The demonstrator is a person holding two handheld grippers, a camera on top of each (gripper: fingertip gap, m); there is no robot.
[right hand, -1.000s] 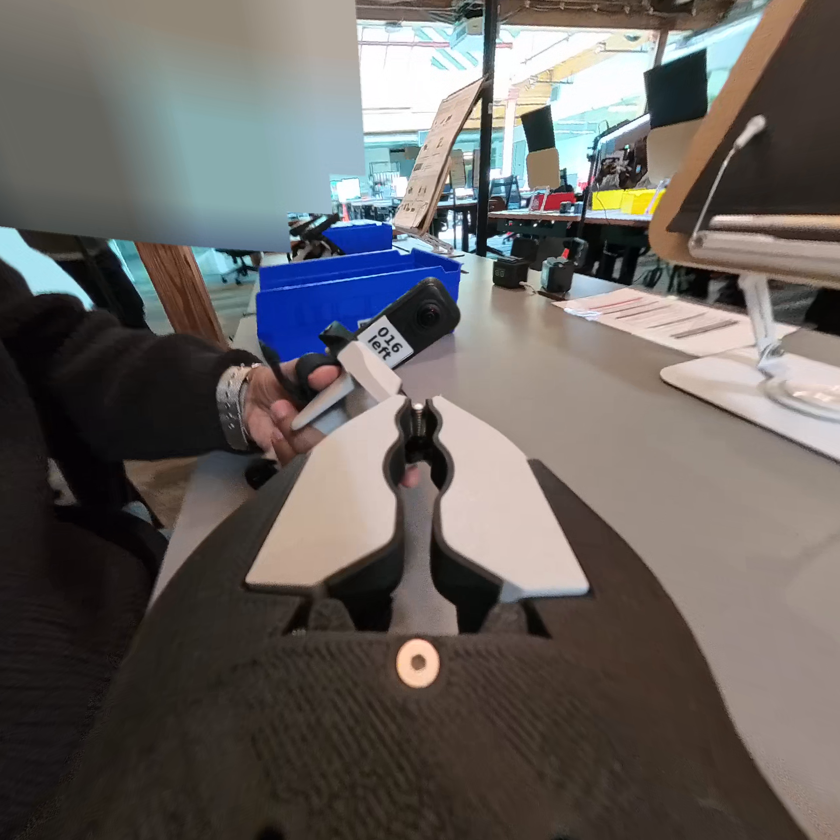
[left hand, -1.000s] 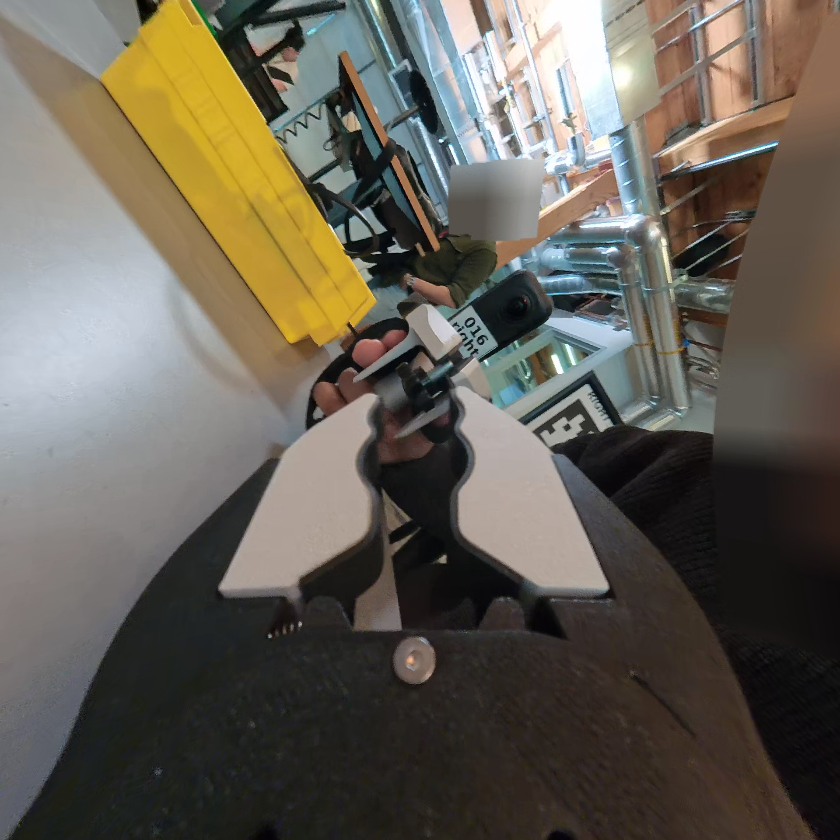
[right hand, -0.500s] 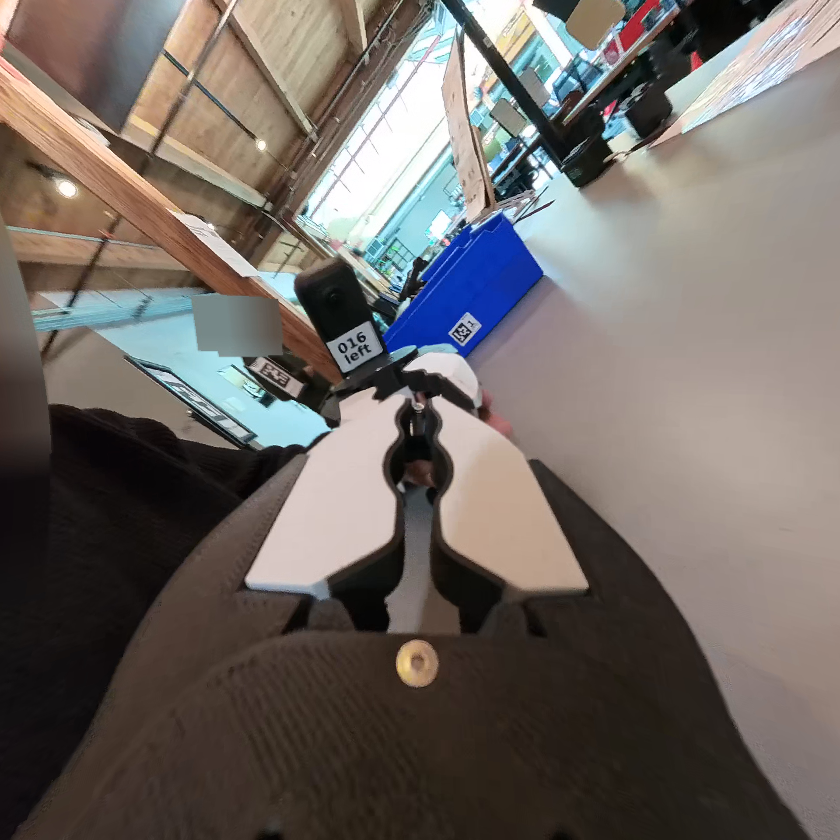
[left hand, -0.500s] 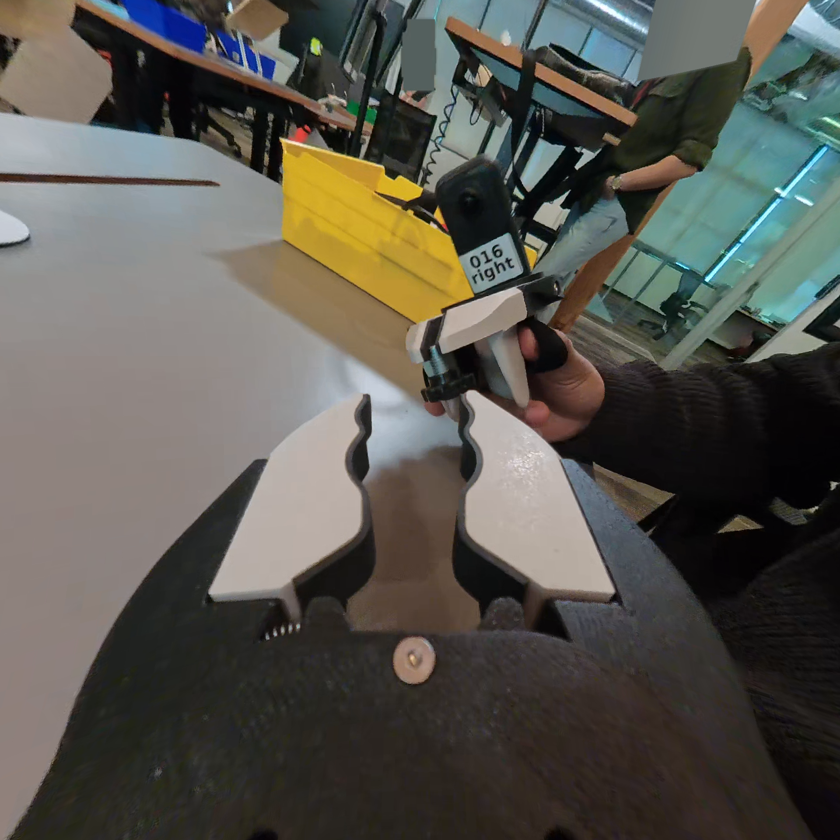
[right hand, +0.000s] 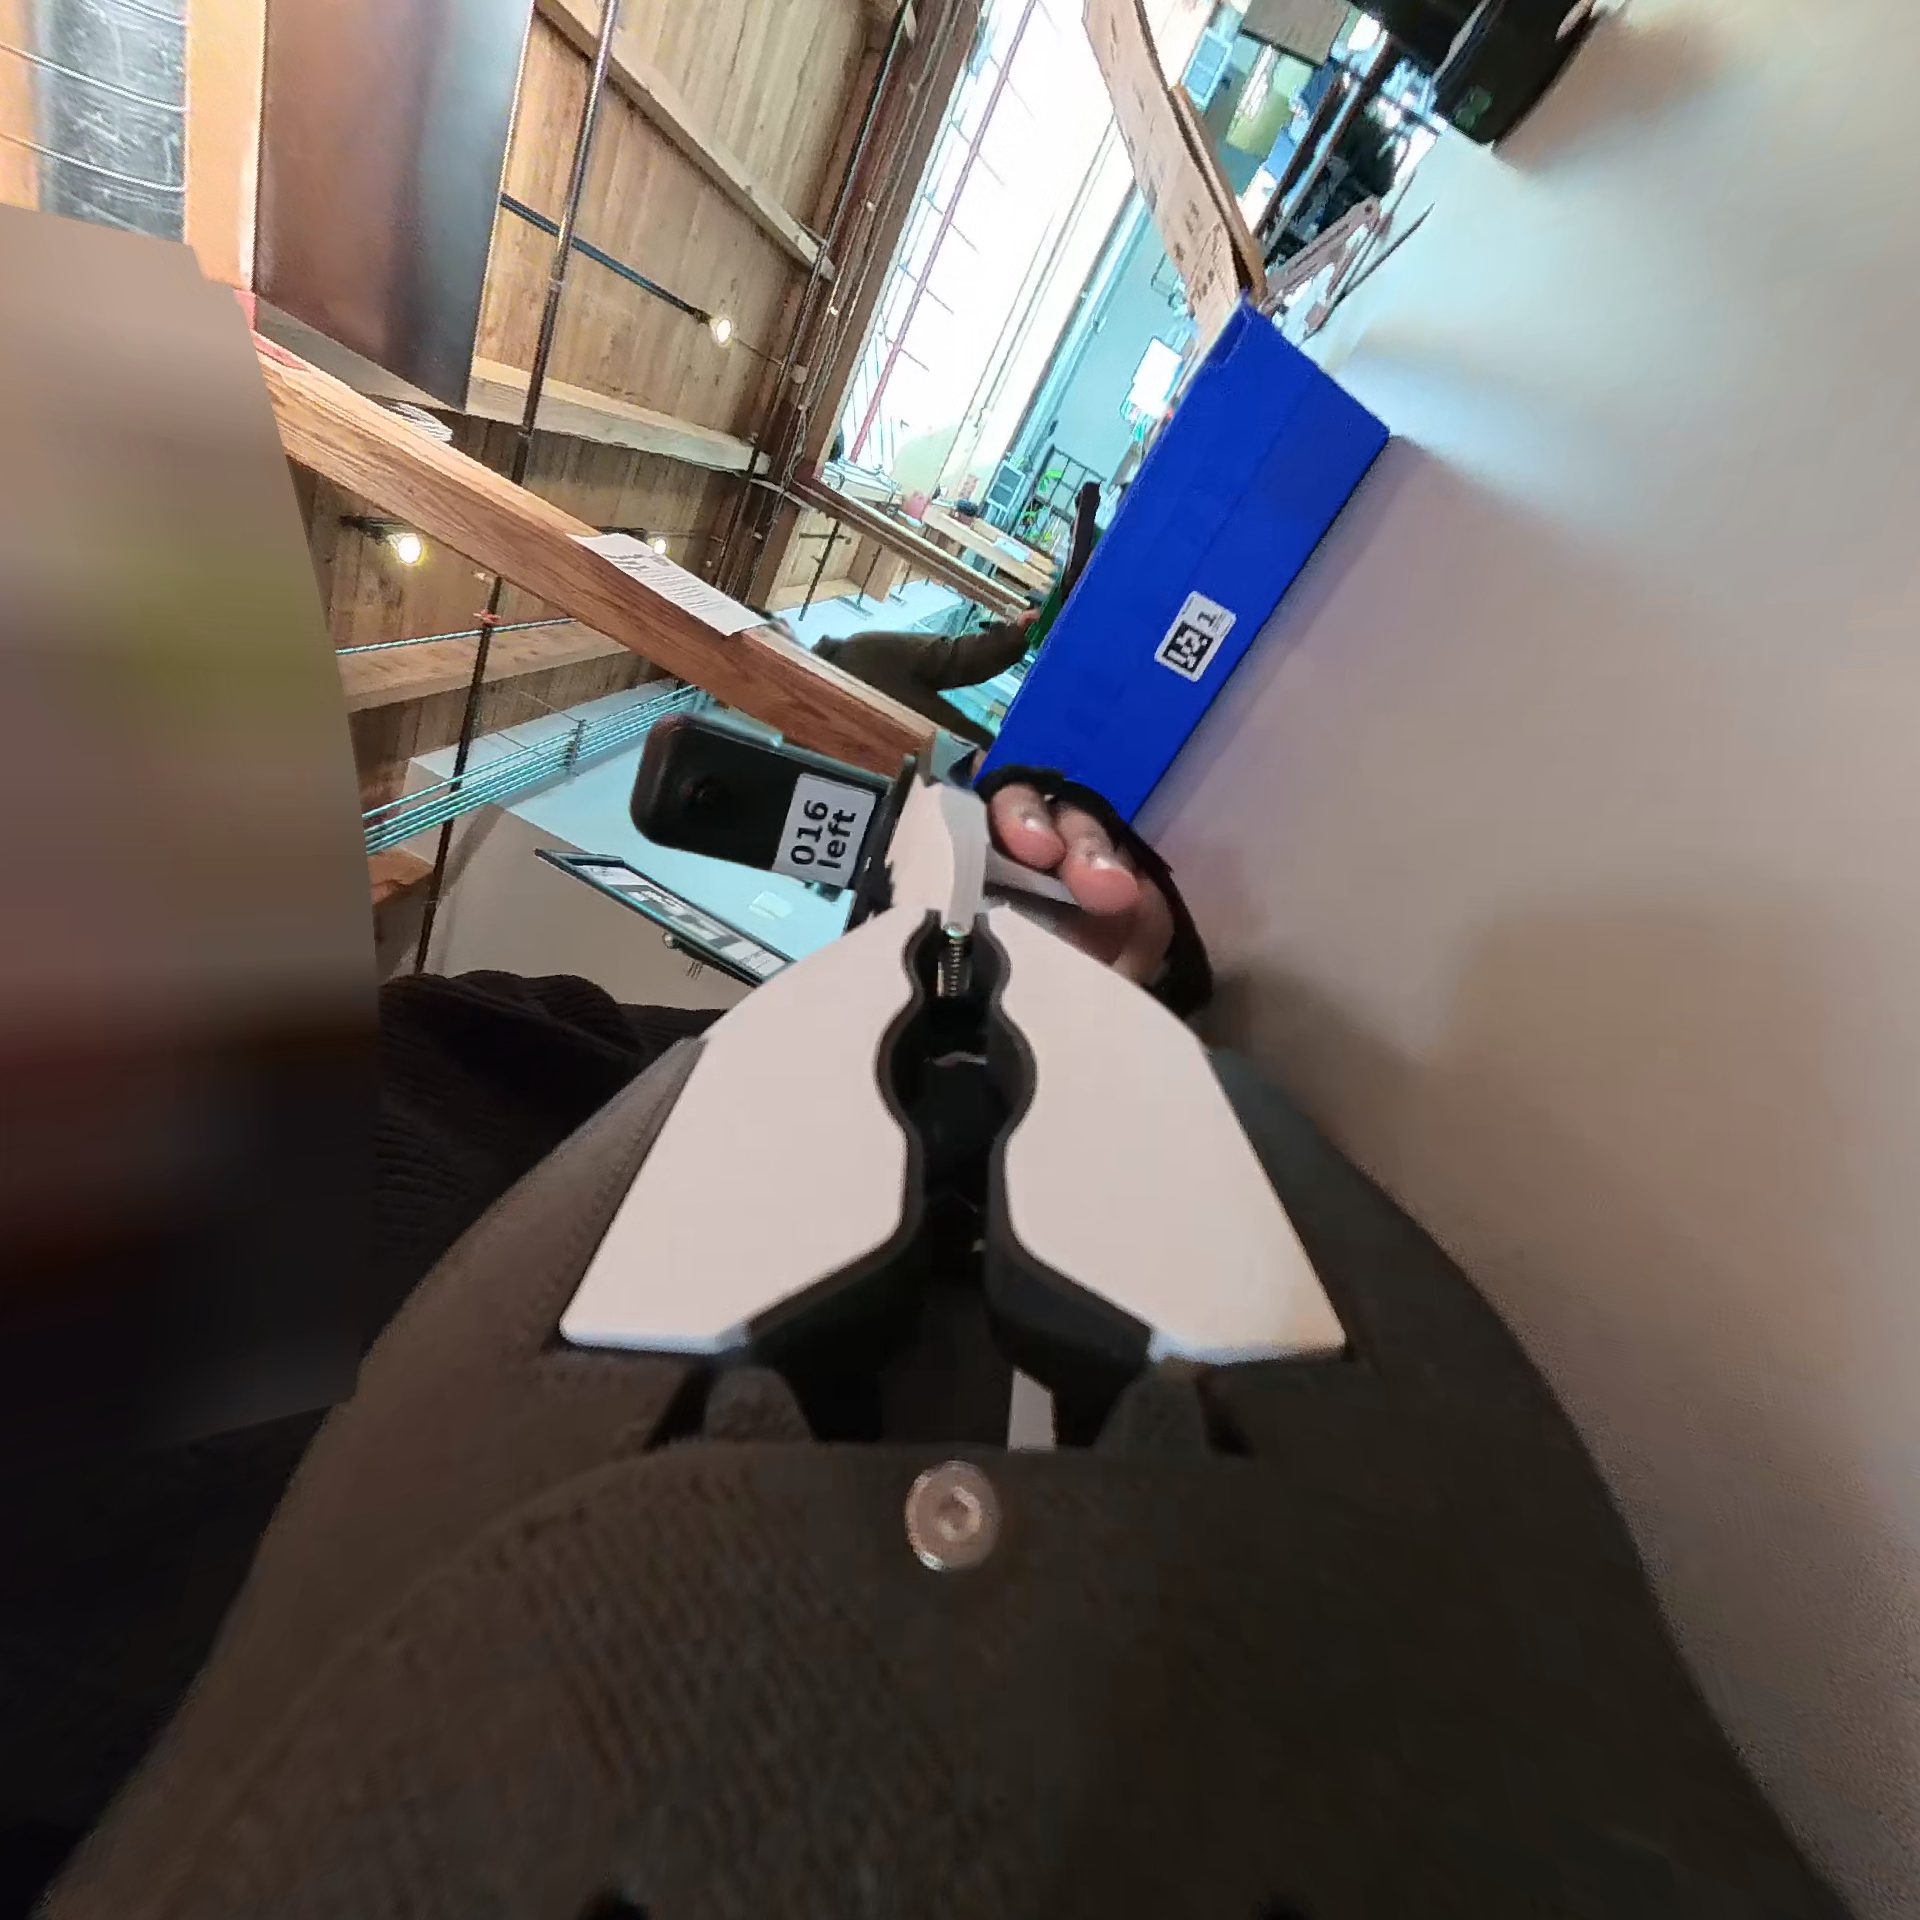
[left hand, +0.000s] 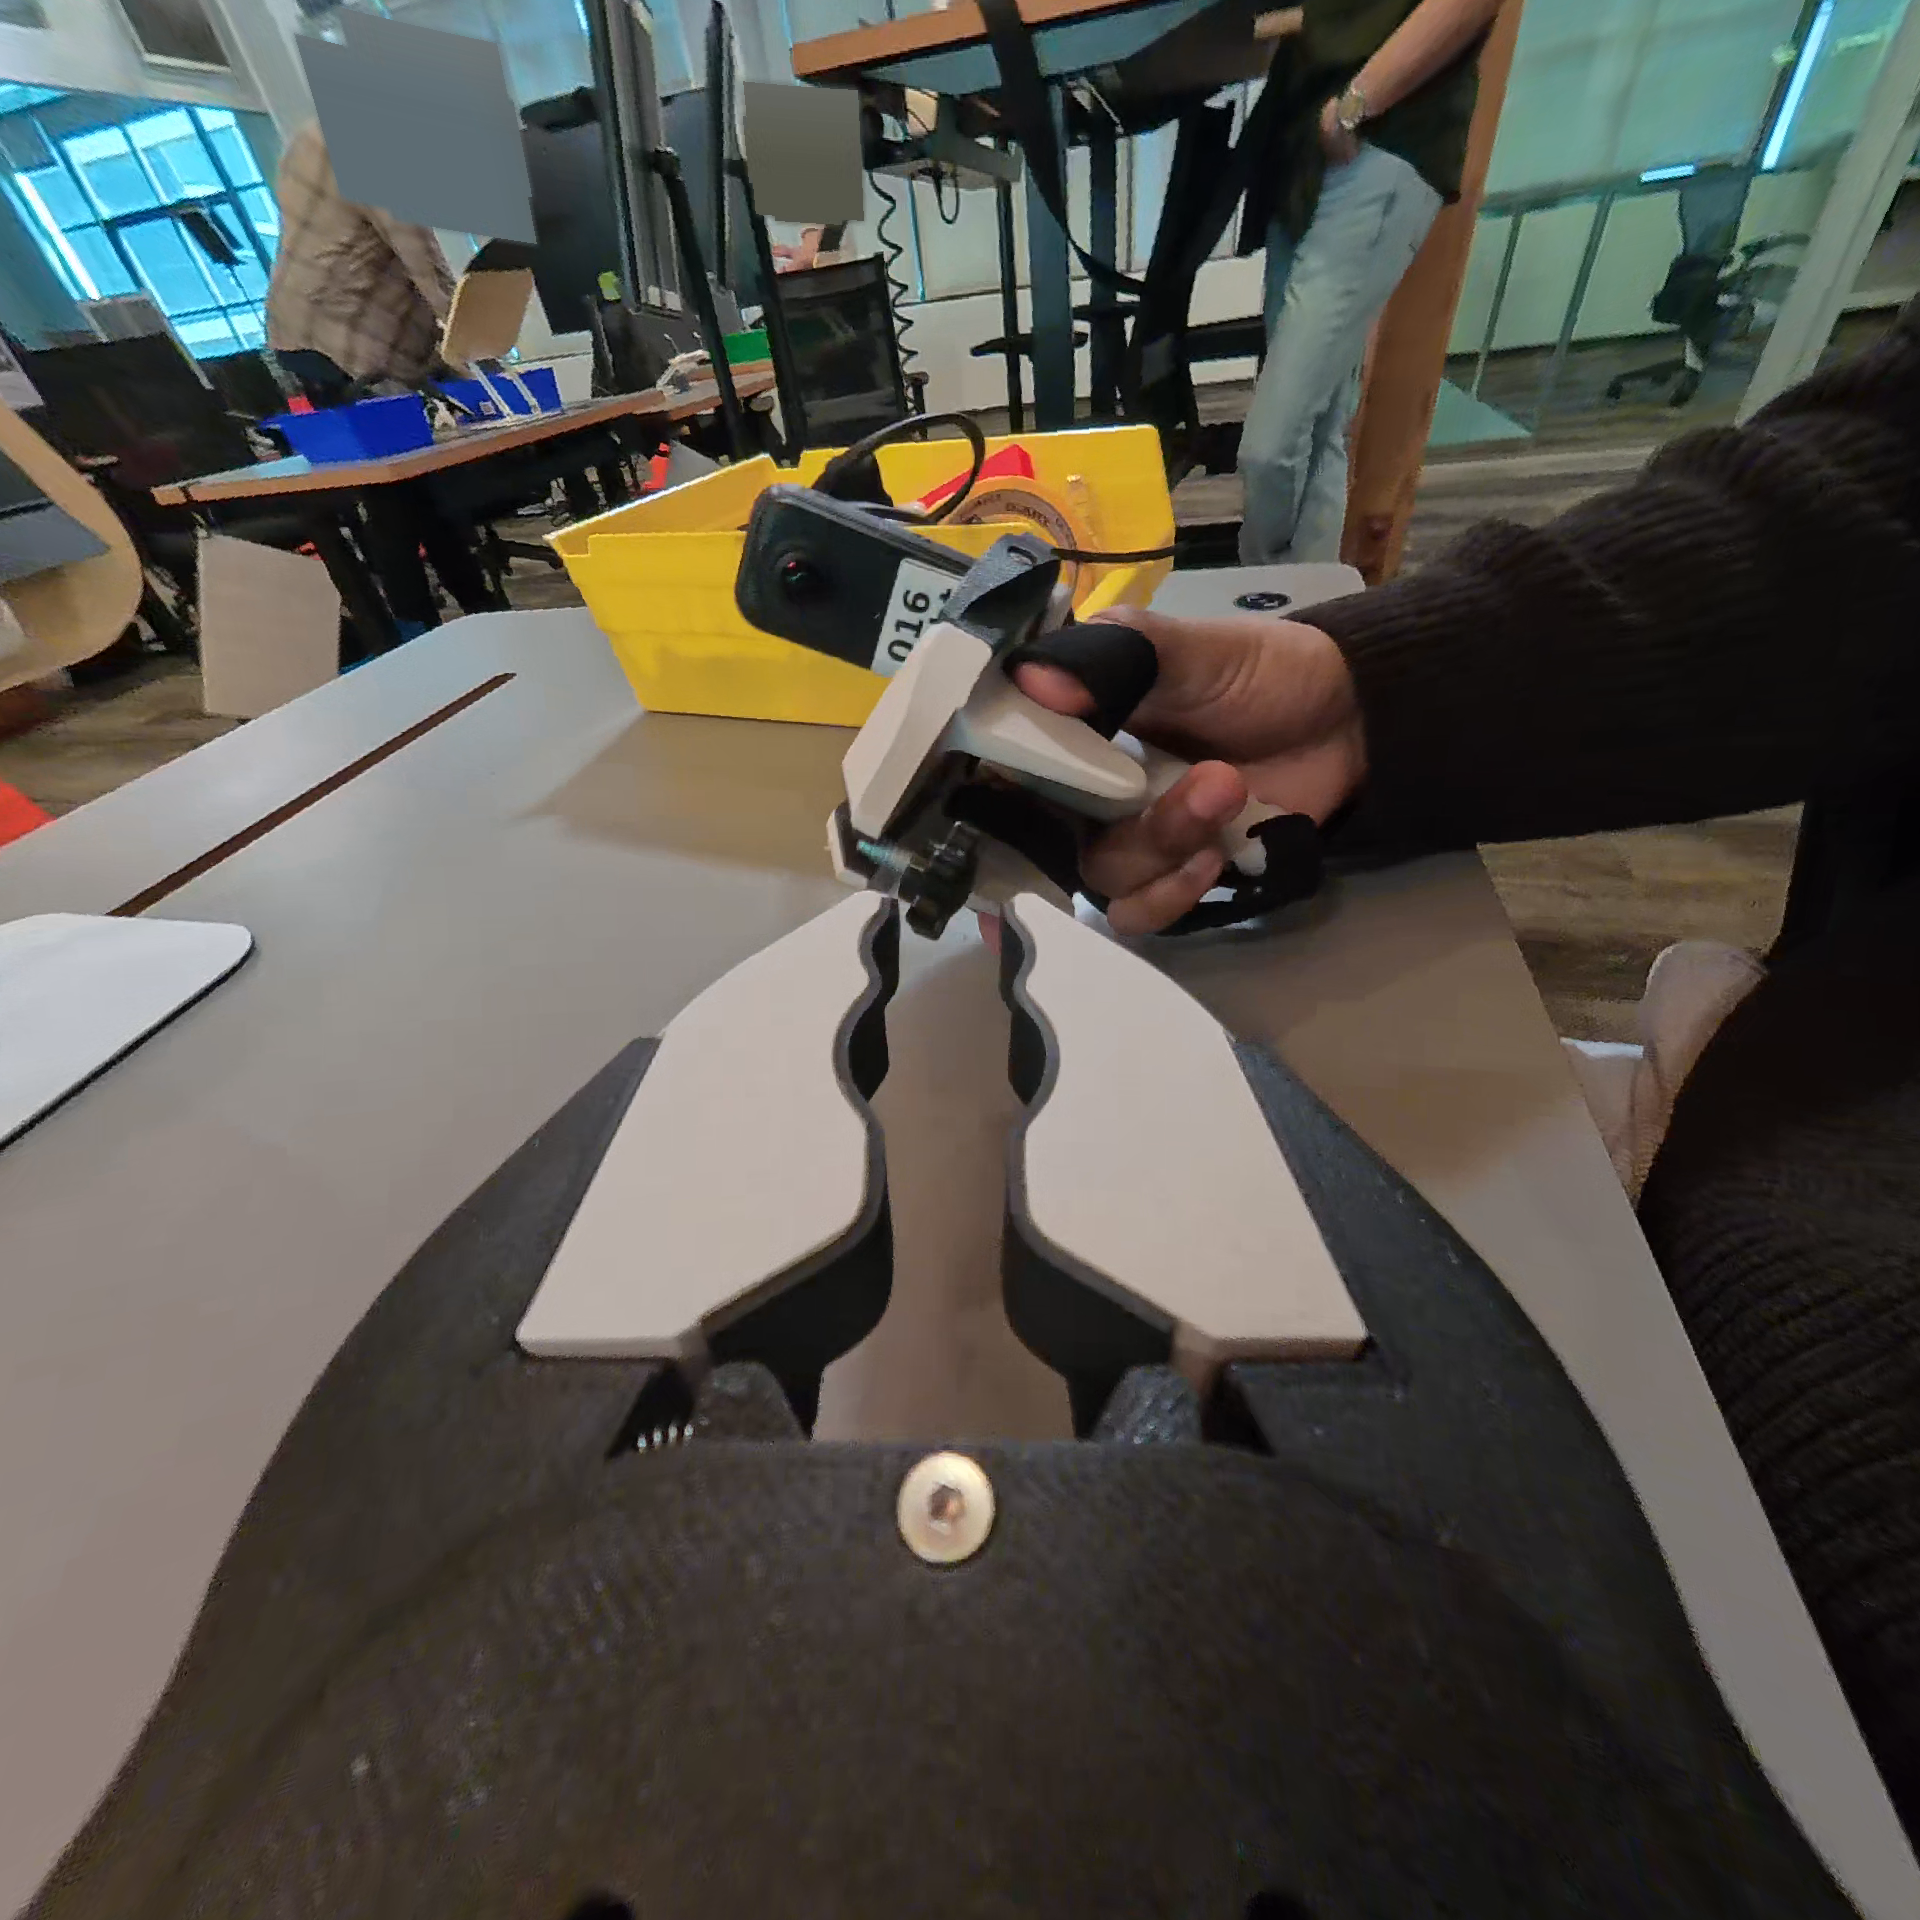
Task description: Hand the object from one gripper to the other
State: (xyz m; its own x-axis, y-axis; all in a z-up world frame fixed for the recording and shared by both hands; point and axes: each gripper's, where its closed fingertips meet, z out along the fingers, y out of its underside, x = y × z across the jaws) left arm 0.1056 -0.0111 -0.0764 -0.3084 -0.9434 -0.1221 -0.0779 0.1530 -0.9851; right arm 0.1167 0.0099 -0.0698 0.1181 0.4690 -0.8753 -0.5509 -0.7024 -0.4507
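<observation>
The object is a black knob with a silver threaded bolt (left hand: 921,875). My right gripper (right hand: 956,920) is shut on it; the bolt's thread (right hand: 952,961) pokes out between the fingertips. In the left wrist view the right gripper (left hand: 940,769) is held by a hand just beyond my left gripper (left hand: 943,914). The left gripper is open and empty, its tips on either side of the knob without closing on it. In the right wrist view the left gripper (right hand: 951,847) shows edge-on right in front of the bolt.
A grey table (left hand: 416,935) lies below both grippers. A yellow bin (left hand: 717,634) with tape and cables stands behind the right gripper. A blue bin (right hand: 1195,582) stands on the table behind the left gripper. A white flat base (left hand: 94,987) lies at the left. People stand behind. Left and right tips are no more than a few centimetres apart.
Both grippers have rolled, so the views have turned. The left gripper now sits level over the table with its open tips at the knob. The right gripper still holds the bolt.
</observation>
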